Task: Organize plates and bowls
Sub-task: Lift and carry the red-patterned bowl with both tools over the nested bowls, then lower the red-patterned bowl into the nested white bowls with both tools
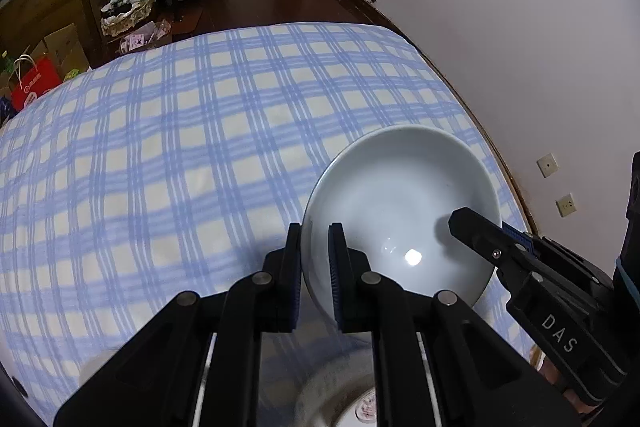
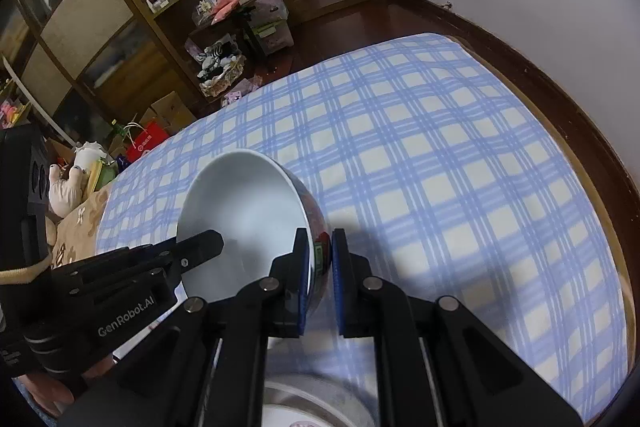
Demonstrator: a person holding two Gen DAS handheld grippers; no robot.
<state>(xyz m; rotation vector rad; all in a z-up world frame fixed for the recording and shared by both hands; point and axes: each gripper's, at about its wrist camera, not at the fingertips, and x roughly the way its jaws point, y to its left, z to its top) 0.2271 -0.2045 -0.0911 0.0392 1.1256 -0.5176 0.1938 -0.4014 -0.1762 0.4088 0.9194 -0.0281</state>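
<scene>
You held the bowl [image 1: 400,211] with both grippers, left gripper [image 1: 316,267] and right gripper [image 2: 320,267], jaws clamped on opposite rims, probably to keep it level above the checked bed [image 1: 160,147].

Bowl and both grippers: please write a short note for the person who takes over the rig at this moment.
Left gripper: shut on the bowl, pinching its rim on one side.
Right gripper: shut on the same bowl, pinching the opposite rim, over the painted outer wall.
The bowl is empty and held tilted above the checked cloth.
A plate lies below the grippers, at the bottom edge of both views.
Done: bowl gripped by both sides.
Left: set the bowl down, probably on that plate; keep both grips even.
</scene>
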